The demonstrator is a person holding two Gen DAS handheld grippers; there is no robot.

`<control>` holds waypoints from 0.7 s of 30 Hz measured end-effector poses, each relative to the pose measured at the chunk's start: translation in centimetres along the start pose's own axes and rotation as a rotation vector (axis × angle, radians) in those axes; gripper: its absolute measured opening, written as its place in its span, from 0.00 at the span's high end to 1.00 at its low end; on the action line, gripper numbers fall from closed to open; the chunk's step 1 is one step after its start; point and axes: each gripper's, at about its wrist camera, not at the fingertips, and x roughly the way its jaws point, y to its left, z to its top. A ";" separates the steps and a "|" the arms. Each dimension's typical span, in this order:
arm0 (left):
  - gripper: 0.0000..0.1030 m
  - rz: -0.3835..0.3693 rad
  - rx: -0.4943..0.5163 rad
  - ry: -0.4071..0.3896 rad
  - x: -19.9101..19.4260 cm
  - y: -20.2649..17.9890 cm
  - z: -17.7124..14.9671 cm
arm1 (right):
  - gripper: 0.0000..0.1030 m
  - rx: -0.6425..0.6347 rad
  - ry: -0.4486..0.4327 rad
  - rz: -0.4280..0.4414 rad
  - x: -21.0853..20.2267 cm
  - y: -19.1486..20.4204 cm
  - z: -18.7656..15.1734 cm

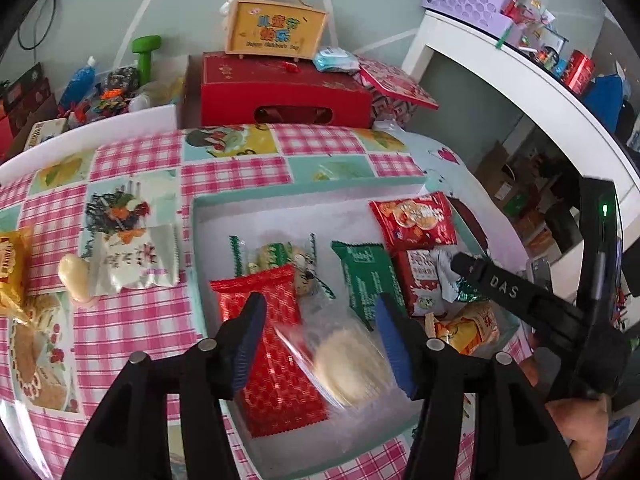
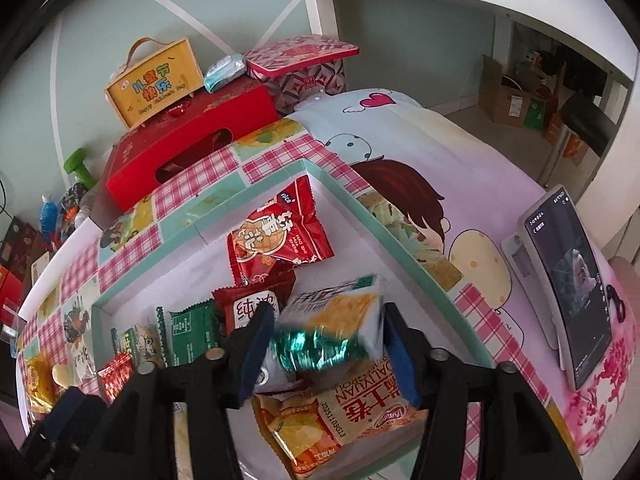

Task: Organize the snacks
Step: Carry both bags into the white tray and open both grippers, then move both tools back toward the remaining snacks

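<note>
Checked cloth carries the tray (image 1: 196, 216), where the left gripper (image 1: 318, 344) gapes over a blurred round cracker (image 1: 352, 368) while the right gripper (image 2: 328, 352) pinches a silver packet (image 2: 340, 320) crosswise above it.

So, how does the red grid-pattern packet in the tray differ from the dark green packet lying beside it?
The red packet has a shiny grid pattern; the green packet is plain with small print. The red packet's far end overlaps a clear green-edged packet; the green packet's side meets a red-and-white packet. Both lie flat in the tray.
</note>
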 end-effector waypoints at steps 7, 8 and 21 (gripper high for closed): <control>0.32 0.107 -0.071 0.018 -0.8 2.4 0.5 | 0.24 -0.048 0.018 -0.007 -0.7 1.3 -0.5; 0.31 0.130 -0.085 0.025 -0.8 2.9 0.5 | 0.23 -0.055 0.019 -0.007 -0.9 1.5 -0.5; 0.30 0.389 -0.241 0.055 -2.6 10.5 0.0 | 0.21 -0.194 -0.027 0.076 -3.8 7.5 -1.9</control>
